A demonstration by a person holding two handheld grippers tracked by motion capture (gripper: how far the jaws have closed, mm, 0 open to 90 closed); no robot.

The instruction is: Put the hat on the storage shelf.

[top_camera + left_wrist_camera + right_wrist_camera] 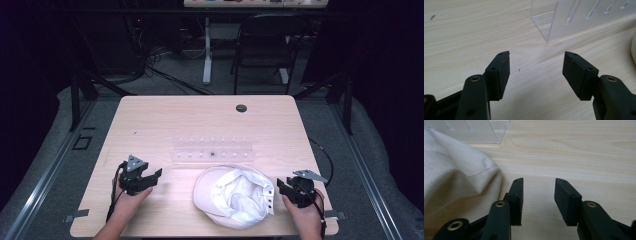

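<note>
Black grippers (156, 176) (279, 184), perhaps resting, agape.

A white cap (235, 196) lies lower centre on the table (165, 120), a clear acrylic rack (212, 154) just above it.

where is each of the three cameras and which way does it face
High view: above the person's side, looking forward and down on the table; hands, left gripper, right gripper.
Left gripper view: low on that gripper, open jaws toward the clear rack.
Right gripper view: low on that gripper, open jaws, white cap at left.
Shared: rack, cap.
</note>
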